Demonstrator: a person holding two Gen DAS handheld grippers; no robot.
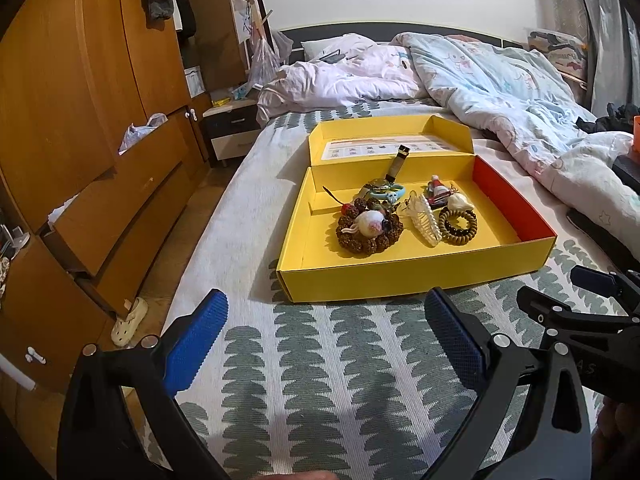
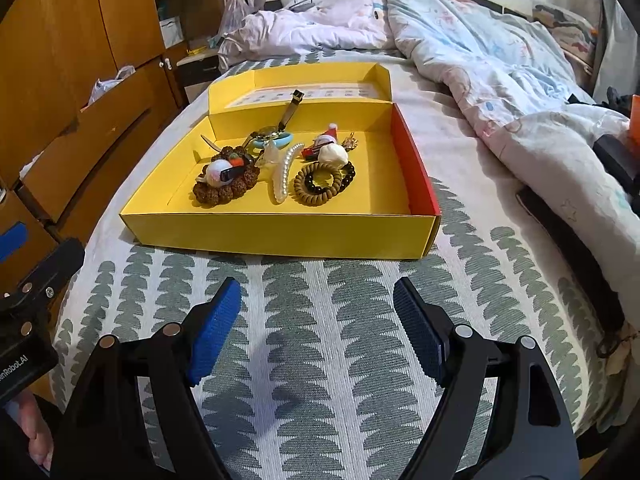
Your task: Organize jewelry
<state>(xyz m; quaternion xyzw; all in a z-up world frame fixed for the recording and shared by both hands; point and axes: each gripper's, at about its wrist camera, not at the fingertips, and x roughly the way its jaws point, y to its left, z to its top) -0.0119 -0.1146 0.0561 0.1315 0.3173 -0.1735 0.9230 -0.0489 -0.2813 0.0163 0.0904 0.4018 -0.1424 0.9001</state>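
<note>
An open yellow box [image 1: 400, 276] [image 2: 280, 236] lies on the bed with its lid folded back. Inside are a brown bead bracelet [image 1: 368, 236] [image 2: 224, 190] with a white plush charm on it, a pearl hair claw [image 1: 426, 226] [image 2: 284, 174], a brown spiral hair tie [image 1: 458, 226] [image 2: 318, 182], a watch [image 1: 390, 178] [image 2: 280, 124], and small charms [image 1: 438, 192] [image 2: 330, 146]. My left gripper [image 1: 326, 332] hovers open over the bedspread in front of the box, nothing between its blue pads. My right gripper [image 2: 316, 320] is also open and empty, short of the box's front wall.
A patterned bedspread [image 2: 320, 340] covers the bed; a rumpled duvet [image 1: 500, 92] is heaped at the back right. A wooden wardrobe [image 1: 80, 120] with pulled-out drawers stands left, a nightstand [image 1: 232, 128] beyond it. A shoe [image 1: 130, 320] lies on the floor. A hand [image 2: 32, 428] shows at lower left.
</note>
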